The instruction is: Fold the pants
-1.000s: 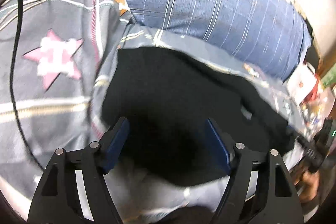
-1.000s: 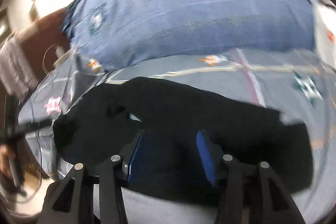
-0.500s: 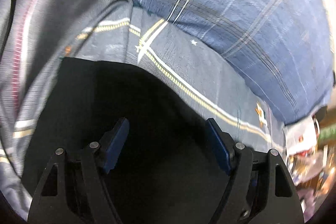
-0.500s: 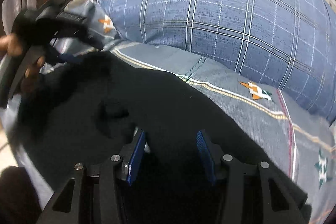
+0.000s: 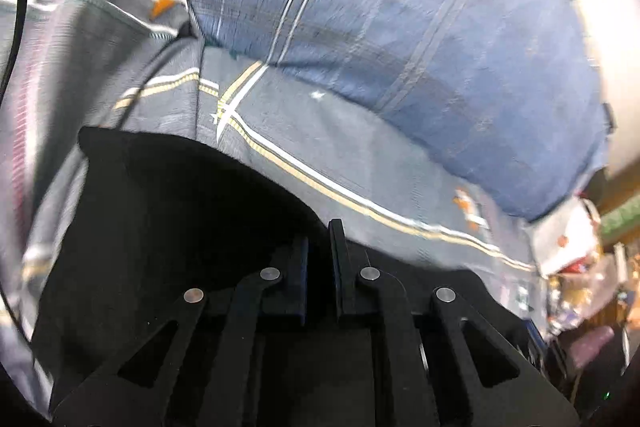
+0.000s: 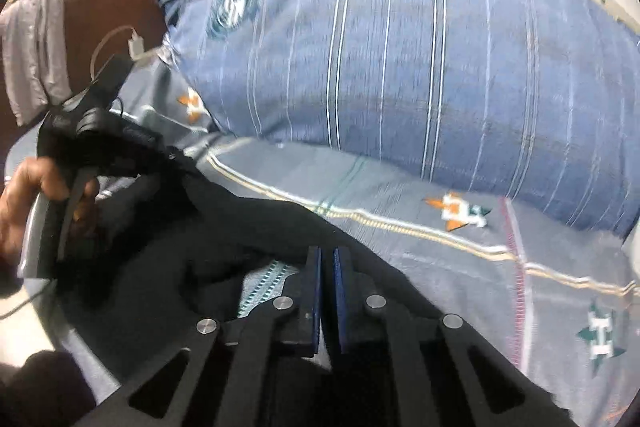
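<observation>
Both of my grippers had their jaws nearly together, a thin slit left between the pads, having just been closing. My left gripper (image 5: 318,241) sat over the far edge of the black pants (image 5: 168,227), and the dark cloth ran under and between its fingers; I judged it pinched on that edge, though the black fabric against the black fingers made the contact hard to read. My right gripper (image 6: 327,263) was likewise closed down at the pants' far edge, blue pads facing each other with dark cloth around their tips. Ahead of both grippers lay the grey patterned bedsheet (image 6: 460,251), and beyond it the blue plaid pillow (image 6: 400,47). Off to the left of my right gripper I could see the person's left hand (image 6: 24,195) wrapped round the other gripper's handle, with the pants bunched just below it.
</observation>
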The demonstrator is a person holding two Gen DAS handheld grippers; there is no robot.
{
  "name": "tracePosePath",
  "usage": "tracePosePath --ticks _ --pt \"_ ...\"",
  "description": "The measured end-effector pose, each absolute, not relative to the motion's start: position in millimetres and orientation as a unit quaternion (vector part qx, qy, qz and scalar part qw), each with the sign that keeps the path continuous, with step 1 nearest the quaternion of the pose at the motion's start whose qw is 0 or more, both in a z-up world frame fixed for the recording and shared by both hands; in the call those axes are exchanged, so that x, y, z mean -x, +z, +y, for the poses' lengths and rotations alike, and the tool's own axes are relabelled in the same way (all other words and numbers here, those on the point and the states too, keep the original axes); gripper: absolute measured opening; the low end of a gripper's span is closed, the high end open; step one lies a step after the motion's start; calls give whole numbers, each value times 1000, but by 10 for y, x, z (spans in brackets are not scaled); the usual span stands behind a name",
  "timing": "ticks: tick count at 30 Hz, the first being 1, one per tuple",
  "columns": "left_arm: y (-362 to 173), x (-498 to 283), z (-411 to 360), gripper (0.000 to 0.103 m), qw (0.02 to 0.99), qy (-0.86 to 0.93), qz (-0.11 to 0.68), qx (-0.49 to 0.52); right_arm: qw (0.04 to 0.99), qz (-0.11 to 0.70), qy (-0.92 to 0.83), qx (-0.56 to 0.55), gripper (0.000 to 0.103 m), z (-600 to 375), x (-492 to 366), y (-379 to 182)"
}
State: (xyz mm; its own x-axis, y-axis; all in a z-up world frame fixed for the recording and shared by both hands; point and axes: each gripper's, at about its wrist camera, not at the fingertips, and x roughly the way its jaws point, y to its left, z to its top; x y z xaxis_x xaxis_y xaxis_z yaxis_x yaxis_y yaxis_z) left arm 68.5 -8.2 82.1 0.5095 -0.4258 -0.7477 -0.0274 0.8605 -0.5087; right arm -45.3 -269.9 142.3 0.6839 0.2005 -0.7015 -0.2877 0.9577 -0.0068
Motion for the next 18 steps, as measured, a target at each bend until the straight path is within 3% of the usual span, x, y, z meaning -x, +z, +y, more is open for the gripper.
tracePosePath --ticks 6,11,13,15,16,18 --pt "918 167 144 8 843 -147 459 240 916 372 141 51 1 -2908 991 1702" --pt "792 275 175 8 838 -138 463 253 909 386 157 29 5 -2867 1132 1579" --pt "804 263 183 8 838 -138 461 258 899 406 159 43 16 -2709 1084 1485" --pt "850 249 192 8 839 -142 455 264 900 406 142 75 45 -2542 1028 1392" --pt "871 233 194 8 837 -145 453 270 904 399 132 81 47 -2492 992 1364" --pt "897 149 208 18 832 -139 456 283 907 393 112 100 47 -2419 885 1312"
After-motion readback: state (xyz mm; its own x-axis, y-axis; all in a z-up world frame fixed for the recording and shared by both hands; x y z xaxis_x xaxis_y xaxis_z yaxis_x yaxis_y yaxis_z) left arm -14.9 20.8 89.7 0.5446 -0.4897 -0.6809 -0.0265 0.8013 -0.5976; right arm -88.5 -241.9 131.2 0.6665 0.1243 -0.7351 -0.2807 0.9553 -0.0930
